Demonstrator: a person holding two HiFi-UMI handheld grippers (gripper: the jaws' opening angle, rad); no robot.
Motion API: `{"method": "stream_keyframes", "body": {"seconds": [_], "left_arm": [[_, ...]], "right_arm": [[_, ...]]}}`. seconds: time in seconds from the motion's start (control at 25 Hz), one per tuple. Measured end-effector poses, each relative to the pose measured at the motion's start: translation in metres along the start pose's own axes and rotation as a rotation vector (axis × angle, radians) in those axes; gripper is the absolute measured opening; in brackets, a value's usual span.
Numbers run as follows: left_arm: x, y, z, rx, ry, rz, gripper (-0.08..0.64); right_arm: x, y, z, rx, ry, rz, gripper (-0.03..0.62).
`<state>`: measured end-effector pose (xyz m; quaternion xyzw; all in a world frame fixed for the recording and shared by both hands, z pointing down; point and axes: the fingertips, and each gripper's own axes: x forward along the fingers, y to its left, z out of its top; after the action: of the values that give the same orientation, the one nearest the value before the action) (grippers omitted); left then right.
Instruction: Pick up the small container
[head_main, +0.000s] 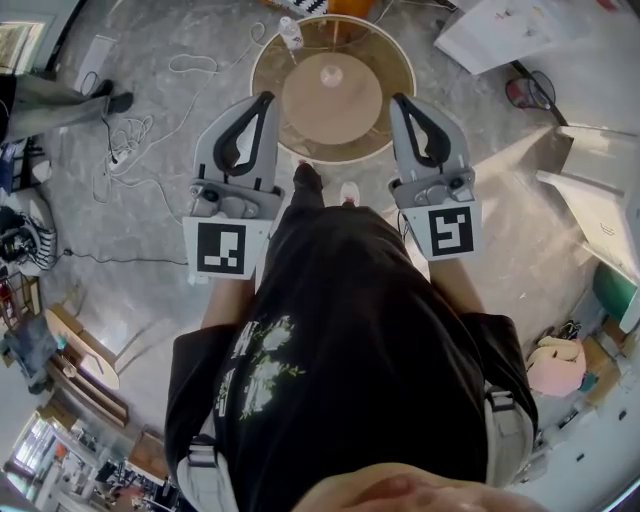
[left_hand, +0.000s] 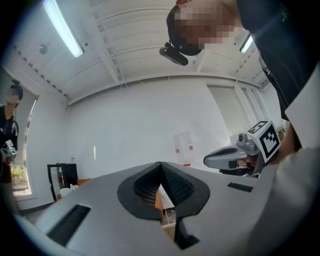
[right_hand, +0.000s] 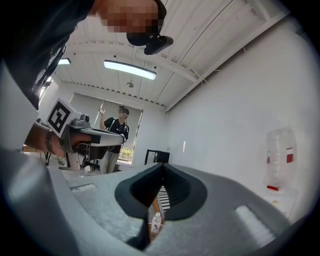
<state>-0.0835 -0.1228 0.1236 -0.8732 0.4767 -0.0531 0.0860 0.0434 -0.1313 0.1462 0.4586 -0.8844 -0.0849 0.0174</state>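
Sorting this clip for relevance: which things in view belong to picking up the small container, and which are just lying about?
Job in hand: small bottle, probably the container; round table bearing it; left tongs and right tongs, both shut and empty.
Lying about: floor cables; pink bag; white board.
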Motion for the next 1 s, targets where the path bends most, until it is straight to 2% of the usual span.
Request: {"method": "stream_keyframes", "body": {"seconds": [0.24,0.44,0.8,1.0], "left_arm": [[0.027,0.052,-0.009,0.0,-0.037,-0.06,0.003],[0.051,0.086,-0.019,0.004,-0.052,-0.136,0.003],[0.087,0.108,-0.033,0.006,-0.091,-0.271,0.003],[0.091,0.114,-0.04,-0.001,-0.072,-0.282,0.003]], "right_arm": [[0.05,-0.002,0.003,-0.003,0.004,-0.07,-0.005],[0.085,0.002,0.009,-0.012,-0.038,-0.117,-0.003],[0.122,-0.001,-0.013,-0.006,-0.003,-0.199,-0.002],[0.129,0.002,-0.017,0.009,0.004,-0.195,-0.002]]}}
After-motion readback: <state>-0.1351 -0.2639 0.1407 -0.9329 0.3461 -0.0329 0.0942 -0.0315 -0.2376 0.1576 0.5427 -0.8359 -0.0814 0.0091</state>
